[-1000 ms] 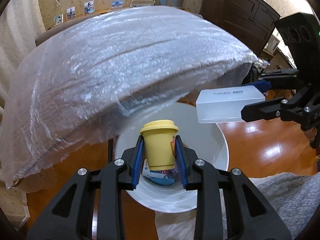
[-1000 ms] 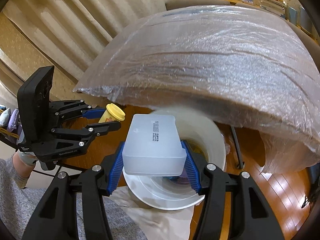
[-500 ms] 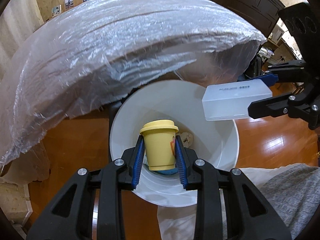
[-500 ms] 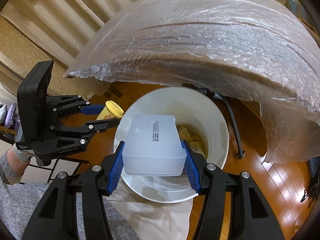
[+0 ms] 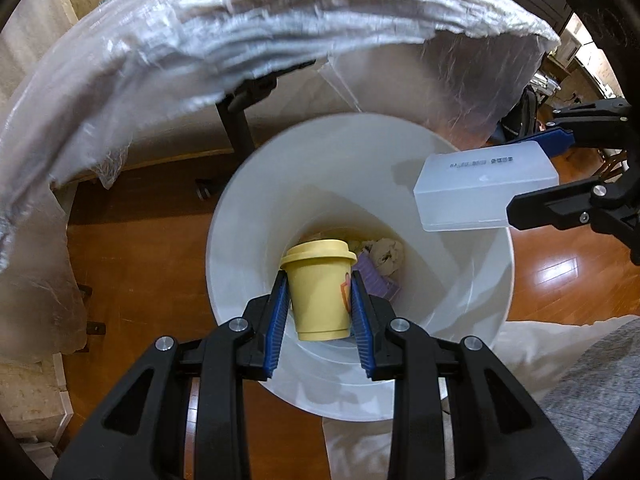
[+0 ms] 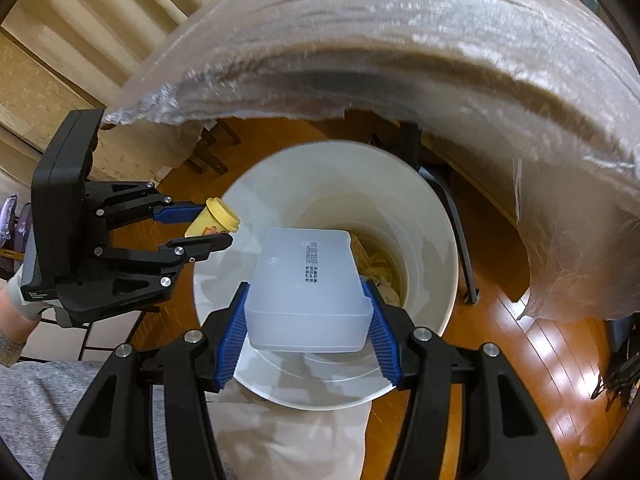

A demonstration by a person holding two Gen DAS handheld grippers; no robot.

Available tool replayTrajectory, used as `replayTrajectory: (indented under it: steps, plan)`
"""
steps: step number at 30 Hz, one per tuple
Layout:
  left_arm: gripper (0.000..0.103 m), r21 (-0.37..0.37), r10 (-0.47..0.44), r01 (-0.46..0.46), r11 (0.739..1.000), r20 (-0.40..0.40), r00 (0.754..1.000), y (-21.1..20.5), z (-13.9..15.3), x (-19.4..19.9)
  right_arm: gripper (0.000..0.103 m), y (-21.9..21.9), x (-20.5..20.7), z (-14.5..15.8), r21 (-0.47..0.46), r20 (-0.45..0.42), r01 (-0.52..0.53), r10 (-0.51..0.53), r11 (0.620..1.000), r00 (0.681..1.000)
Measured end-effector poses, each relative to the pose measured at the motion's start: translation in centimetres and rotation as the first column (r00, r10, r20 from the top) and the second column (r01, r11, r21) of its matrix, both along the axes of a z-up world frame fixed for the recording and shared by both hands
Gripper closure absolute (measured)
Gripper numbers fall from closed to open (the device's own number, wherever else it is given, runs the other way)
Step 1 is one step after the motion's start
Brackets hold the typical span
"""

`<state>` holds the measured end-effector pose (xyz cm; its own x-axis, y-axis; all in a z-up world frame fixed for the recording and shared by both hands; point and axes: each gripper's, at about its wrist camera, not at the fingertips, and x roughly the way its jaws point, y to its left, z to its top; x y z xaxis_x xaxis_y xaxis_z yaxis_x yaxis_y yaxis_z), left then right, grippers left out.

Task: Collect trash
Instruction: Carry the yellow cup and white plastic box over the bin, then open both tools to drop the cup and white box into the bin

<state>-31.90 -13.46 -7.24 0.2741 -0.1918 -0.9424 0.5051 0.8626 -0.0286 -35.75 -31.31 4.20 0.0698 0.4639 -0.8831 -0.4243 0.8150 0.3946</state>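
My left gripper (image 5: 320, 292) is shut on a yellow lidded cup (image 5: 319, 288) and holds it over the mouth of a white trash bin (image 5: 240, 208). My right gripper (image 6: 306, 312) is shut on a translucent plastic box (image 6: 306, 280) and holds it over the same bin (image 6: 436, 216). The box also shows at the right of the left wrist view (image 5: 480, 188); the cup and left gripper show at the left of the right wrist view (image 6: 214, 220). Crumpled paper and a purple item (image 5: 376, 276) lie at the bin's bottom.
A table wrapped in clear plastic sheet (image 5: 200, 40) overhangs the bin's far side; its dark legs (image 5: 240, 120) stand behind the bin. The floor is orange-brown wood (image 5: 136, 264). The person's light trousers (image 6: 288, 436) are below the bin.
Both grippers have tilted down and moved closer over the bin, so its inside and the trash at the bottom now show. Both still hold their items.
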Motion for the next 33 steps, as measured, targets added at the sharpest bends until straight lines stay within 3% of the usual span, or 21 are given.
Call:
replayTrajectory:
  steps: [28, 29, 30, 31, 32, 33]
  plan:
    - [0.070, 0.057, 0.014, -0.011, 0.998, -0.050, 0.999, -0.9, -5.1, 1.8, 0.048, 1.2, 1.5, -5.0, -0.063, -0.021, 0.042, -0.043, 0.997, 0.999]
    - [0.057, 0.054, 0.017, -0.014, 0.998, -0.051, 0.999, -0.9, -5.2, 1.8, 0.048, 1.2, 1.5, -5.2, -0.064, -0.021, 0.043, -0.044, 0.997, 0.999]
    - [0.033, 0.048, 0.021, -0.018, 0.999, -0.051, 0.998, -0.9, -5.2, 1.9, 0.048, 1.2, 1.6, -5.2, -0.066, -0.021, 0.045, -0.047, 0.997, 0.999]
    - [0.023, 0.031, 0.022, -0.021, 0.999, -0.045, 0.999, -0.8, -5.1, 1.9, 0.046, 1.2, 1.7, -5.4, -0.069, -0.019, 0.050, -0.051, 0.996, 0.999]
    - [0.010, 0.017, 0.018, -0.017, 1.000, -0.043, 0.999, -0.9, -5.0, 2.0, 0.035, 1.1, 1.8, -5.4, -0.065, -0.014, 0.058, -0.059, 0.996, 0.998]
    - [0.003, 0.010, 0.017, -0.017, 1.000, -0.043, 0.999, -0.9, -4.8, 2.0, 0.030, 1.0, 1.9, -5.4, -0.063, -0.009, 0.069, -0.070, 0.996, 0.998]
